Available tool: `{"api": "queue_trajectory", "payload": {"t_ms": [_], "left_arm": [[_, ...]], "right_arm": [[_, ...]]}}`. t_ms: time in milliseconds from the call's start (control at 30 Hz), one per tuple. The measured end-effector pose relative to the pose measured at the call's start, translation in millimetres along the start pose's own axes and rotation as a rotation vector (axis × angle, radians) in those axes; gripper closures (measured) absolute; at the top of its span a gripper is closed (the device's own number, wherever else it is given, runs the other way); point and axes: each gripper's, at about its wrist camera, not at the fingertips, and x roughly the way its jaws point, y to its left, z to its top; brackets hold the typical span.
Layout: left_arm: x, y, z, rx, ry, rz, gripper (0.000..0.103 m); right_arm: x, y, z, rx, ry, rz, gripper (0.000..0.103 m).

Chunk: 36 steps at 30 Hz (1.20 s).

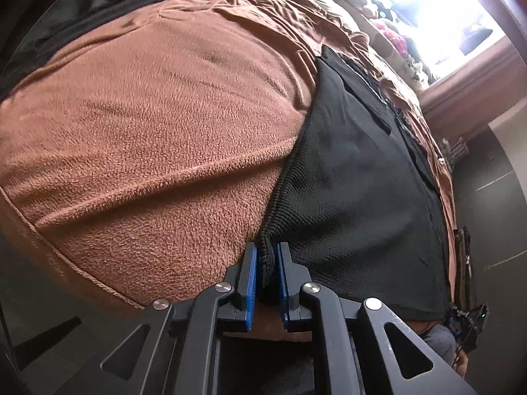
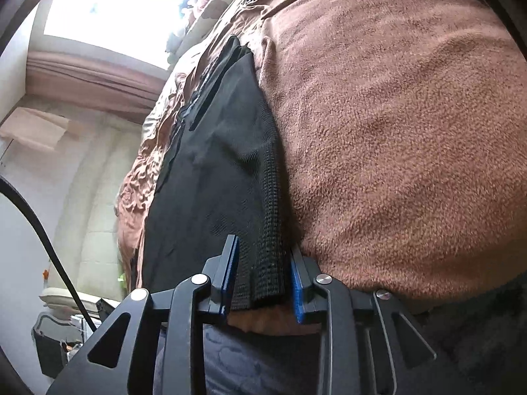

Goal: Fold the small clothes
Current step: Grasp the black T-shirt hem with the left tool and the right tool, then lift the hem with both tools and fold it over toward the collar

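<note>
Over bed, left wrist view: one brown fleece blanket, nubbly pile, covering the whole surface, rumpled toward the far end. One black knitted garment laid flat on it at right, fine mesh weave, ribbed thicker hem along its left edge; flat dark panels lying on its far part, count unclear. One further black smooth cloth at far upper left, apart from the garment. One left gripper, black metal linkage, four round silver pivot caps, two blue ribbed pads. Narrow gap between jaws, bunched near corner of the ribbed hem in it, pads pressing on the bundle. Pointing steeply down at blanket's near edge. Bright window at upper right, soft toys heaped below it, too blurred to count.

Right wrist view: same black garment, here left of the brown blanket, ribbed band running down its right edge. One right gripper, same build, two blue pads, tilted gently downward. Jaws moderately apart; folded ribbed band lying between them, against the left pad; contact with the right pad cannot be made out, so grip undecided. One black cable arcing across lower left.
</note>
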Motion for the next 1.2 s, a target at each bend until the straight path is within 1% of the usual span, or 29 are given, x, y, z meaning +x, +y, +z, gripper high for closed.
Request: {"api": "queue_trajectory", "payload": {"t_ms": [67, 133, 167, 267, 333, 400, 500, 633, 733, 967, 1200], "left_arm": [[0.9, 0.2, 2.2, -0.01, -0.004, -0.005, 0.09], [2.7, 0.7, 3.9, -0.018, -0.002, -0.011, 0.09], [4.3, 0.7, 4.4, -0.024, 0.001, -0.016, 0.09], [8.1, -1.6, 1.3, -0.026, 0.008, -0.027, 0.09], [7.5, -4.1, -0.5, -0.012, 0.007, -0.017, 0.095], [4.8, -6.8, -1.3, 0.003, 0.006, -0.003, 0.097], [-5.2, -11.2, -1.9, 0.017, -0.018, 0.0, 0.097], [-25.1, -14.9, -1.5, 0.014, -0.054, -0.043, 0.097], [-42.7, -20.0, -1.6, 0.022, -0.079, -0.079, 0.097], [-76.3, -27.9, -2.6, 0.018, -0.143, -0.131, 0.097], [-101.8, -26.1, -11.6, 0.006, -0.184, -0.173, 0.097]], "right_arm": [[-0.4, 4.1, -0.9, -0.012, 0.002, -0.031, 0.093], [-1.7, 6.4, -0.7, -0.009, -0.001, -0.044, 0.098], [-2.7, 7.7, -0.9, -0.01, -0.004, -0.044, 0.099], [-7.0, 15.1, -3.0, -0.029, -0.018, -0.038, 0.1], [-12.0, 17.6, -4.6, -0.042, -0.032, -0.017, 0.1], [-17.9, 21.8, -6.1, -0.062, -0.041, -0.002, 0.1], [-25.6, 25.1, -7.9, -0.072, -0.053, 0.009, 0.101], [-42.0, 28.9, -8.4, -0.093, -0.074, 0.023, 0.101], [-56.0, 39.1, -7.5, -0.117, -0.093, 0.036, 0.101], [-85.9, 56.3, -7.6, -0.155, -0.136, 0.068, 0.101], [-112.2, 60.0, -15.1, -0.16, -0.162, 0.094, 0.101]]}}
